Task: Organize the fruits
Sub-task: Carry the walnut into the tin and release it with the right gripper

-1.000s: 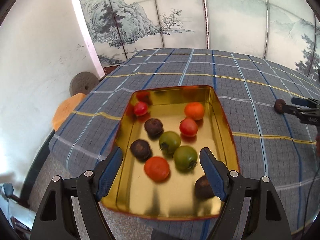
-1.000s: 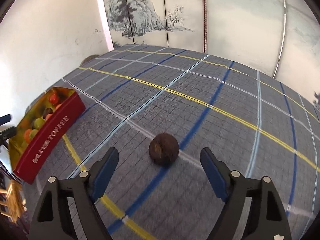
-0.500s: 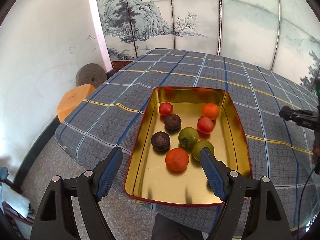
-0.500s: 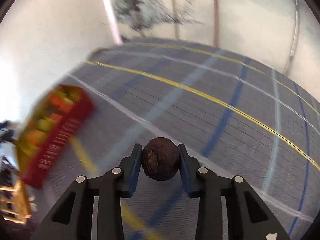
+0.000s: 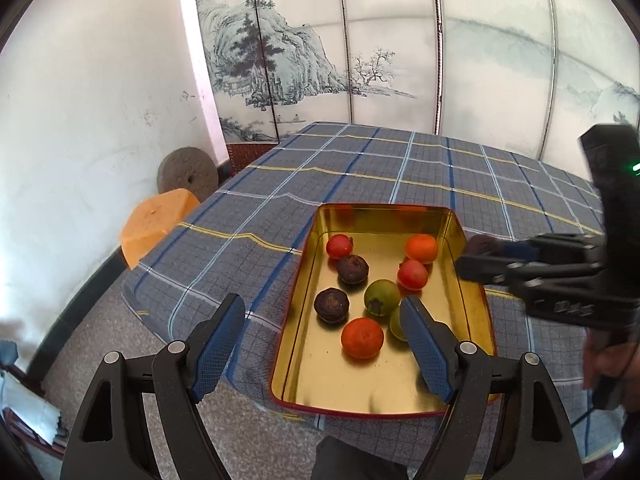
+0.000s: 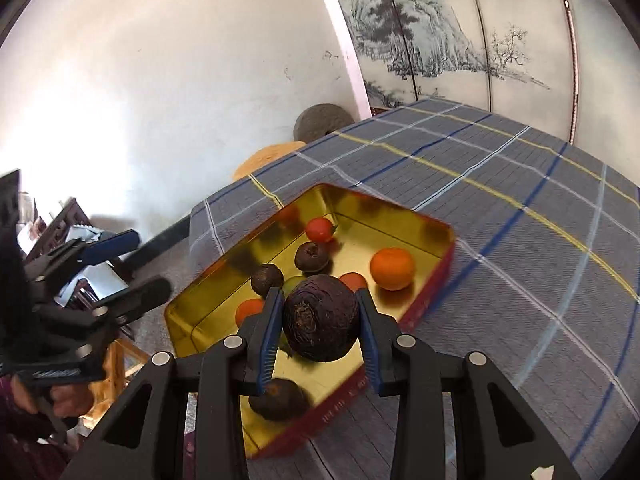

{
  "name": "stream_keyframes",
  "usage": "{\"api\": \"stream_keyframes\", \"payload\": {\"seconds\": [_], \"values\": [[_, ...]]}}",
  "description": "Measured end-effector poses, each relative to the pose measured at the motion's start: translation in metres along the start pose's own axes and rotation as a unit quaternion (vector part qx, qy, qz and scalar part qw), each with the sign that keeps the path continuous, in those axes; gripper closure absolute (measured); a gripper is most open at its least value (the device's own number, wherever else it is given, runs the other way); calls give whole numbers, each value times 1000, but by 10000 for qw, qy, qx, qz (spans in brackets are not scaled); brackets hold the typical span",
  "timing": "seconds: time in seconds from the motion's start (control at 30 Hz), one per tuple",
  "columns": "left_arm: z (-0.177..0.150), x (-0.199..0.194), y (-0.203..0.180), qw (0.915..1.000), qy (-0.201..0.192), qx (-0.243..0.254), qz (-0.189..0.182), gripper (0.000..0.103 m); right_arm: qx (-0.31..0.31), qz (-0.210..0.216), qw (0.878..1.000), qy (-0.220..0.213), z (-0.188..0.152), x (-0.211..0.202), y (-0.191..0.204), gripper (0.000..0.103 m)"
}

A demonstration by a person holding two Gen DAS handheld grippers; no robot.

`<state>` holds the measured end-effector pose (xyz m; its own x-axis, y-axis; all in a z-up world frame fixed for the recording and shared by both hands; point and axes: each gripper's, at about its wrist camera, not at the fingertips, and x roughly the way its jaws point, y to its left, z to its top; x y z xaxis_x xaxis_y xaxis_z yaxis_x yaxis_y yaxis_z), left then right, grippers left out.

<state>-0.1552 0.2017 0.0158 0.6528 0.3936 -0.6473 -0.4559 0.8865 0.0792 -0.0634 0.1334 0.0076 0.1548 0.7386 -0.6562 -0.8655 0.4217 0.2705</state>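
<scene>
Right hand-held gripper (image 6: 320,320) clamped on a dark wrinkly fruit (image 6: 321,317), pads pressing both sides, held over the near-right edge of the gold tin (image 6: 424,222). Left hand-held gripper (image 5: 324,344) open w/ nothing between its fingers, hovering at the tin's near end. Inside the tin: orange fruit (image 5: 362,338), red tomato (image 5: 339,246), two green ones, other dark fruits. Tin sits near the corner of the counter's plaid cloth (image 5: 400,160). Painted screen (image 5: 304,48) behind.

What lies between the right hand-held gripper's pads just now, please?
A dark brown fruit, clamped between them above the gold tin, shown in the right wrist view.
</scene>
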Motion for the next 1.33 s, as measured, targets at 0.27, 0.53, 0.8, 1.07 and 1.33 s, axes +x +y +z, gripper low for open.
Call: {"api": "stream_keyframes", "payload": {"seconds": [0.27,0.53,0.8,1.07,1.33], "values": [[-1,-8,12,9998,-145,-70,97,23,-74,-196,9998,67,6,24,17,59],[1,-17,22,9995,-291,-125,10,21,-90,-195,9964,-814,14,-17,35,30],[2,-25,15,9992,-363,-6,-188,11,-197,-224,9921,-1222,2,-55,53,19],[11,-48,8,9955,-930,-58,-183,3,-45,-810,9894,-1203,-32,-88,16,12],[20,-52,-6,9972,-725,-1,-180,0,820,-2442,9644,-604,-79,-135,-129,4]]}}
